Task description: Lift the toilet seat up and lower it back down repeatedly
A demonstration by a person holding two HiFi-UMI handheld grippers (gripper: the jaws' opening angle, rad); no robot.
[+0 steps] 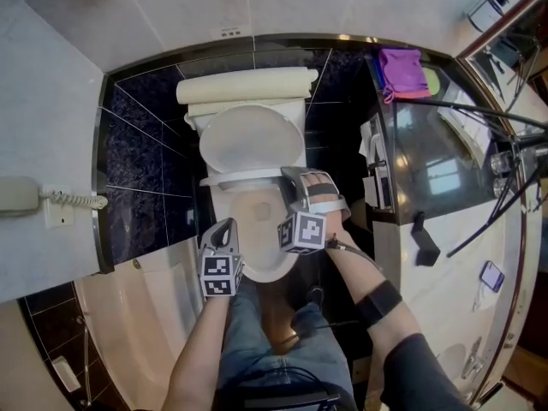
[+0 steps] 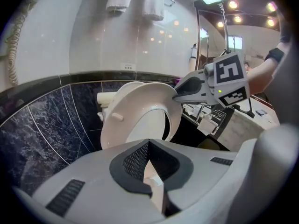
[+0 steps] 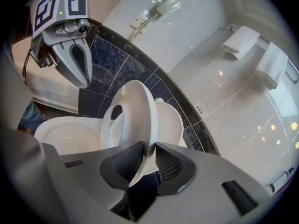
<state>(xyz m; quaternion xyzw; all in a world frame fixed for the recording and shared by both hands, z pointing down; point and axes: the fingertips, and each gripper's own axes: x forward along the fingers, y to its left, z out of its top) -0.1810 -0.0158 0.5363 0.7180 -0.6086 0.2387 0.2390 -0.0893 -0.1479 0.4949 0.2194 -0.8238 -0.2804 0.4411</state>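
STEP: toilet seat (image 3: 138, 107) mid-travel, steeply tilted between bowl (image 1: 259, 223) and upright lid (image 1: 252, 140); lifting or lowering undetermined | RIGHT: right gripper (image 3: 146, 146) clamped on seat rim | LEFT: left gripper (image 2: 148, 143) jaws together, empty | NEXT, judged: follow hinge arc, keep clamp firm.

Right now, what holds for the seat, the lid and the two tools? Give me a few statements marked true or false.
1. The right tool grips the seat. True.
2. The seat lies flat. False: it stands tilted up, between the bowl and the lid.
3. The left tool holds the lid. False: it is shut on nothing.
4. The lid is raised. True.
5. A purple cloth lies in the bowl. False: the cloth lies off to the bowl's right.
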